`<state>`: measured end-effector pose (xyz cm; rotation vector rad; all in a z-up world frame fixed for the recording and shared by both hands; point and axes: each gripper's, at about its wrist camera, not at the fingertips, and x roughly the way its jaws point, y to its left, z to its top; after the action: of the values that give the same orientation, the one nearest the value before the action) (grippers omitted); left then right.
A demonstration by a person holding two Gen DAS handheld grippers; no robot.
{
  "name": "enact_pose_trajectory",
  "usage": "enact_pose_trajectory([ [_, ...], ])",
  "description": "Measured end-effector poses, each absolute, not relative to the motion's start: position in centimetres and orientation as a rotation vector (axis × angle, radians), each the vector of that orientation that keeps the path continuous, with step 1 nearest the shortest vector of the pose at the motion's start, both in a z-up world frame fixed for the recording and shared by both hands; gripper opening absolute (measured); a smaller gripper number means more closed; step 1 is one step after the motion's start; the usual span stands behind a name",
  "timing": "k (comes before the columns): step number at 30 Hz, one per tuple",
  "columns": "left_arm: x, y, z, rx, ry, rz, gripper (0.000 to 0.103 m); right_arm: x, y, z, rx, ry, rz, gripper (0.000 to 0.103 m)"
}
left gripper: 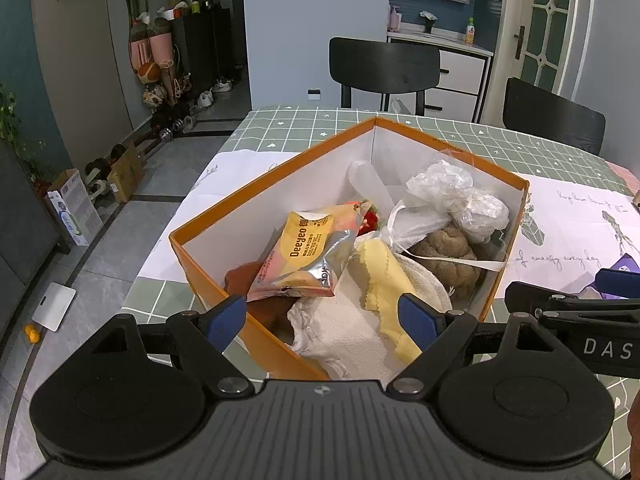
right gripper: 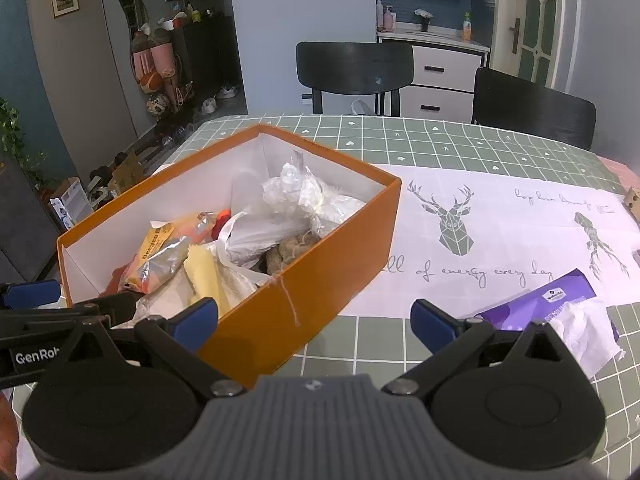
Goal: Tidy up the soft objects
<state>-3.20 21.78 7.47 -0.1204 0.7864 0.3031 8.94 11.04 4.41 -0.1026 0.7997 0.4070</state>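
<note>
Orange box point(right gripper: 304, 280) nearly full of soft items — purple tissue pack point(right gripper: 548, 308) left outside; left gripper point(left gripper: 322, 316) and right gripper point(right gripper: 314, 322) both spread, empty.

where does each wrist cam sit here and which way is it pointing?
Left wrist: on the left gripper, above the near corner of the orange box, facing its contents and the far chairs; own open fingers show, the right gripper at the right edge.
Right wrist: on the right gripper, beside the box's right wall, facing across the table; own open fingers show, purple tissue pack right.
Shared: box, Deeyeo packet, chairs.
</note>
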Motion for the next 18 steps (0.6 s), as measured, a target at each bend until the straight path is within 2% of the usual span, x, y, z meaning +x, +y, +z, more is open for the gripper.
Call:
enact_pose_trajectory([
  [18, -3.45, 22.0, 7.9, -0.106, 0.782, 0.316, 0.1, 8.63, 11.05, 4.51, -0.106, 0.787, 0.398, 0.1],
])
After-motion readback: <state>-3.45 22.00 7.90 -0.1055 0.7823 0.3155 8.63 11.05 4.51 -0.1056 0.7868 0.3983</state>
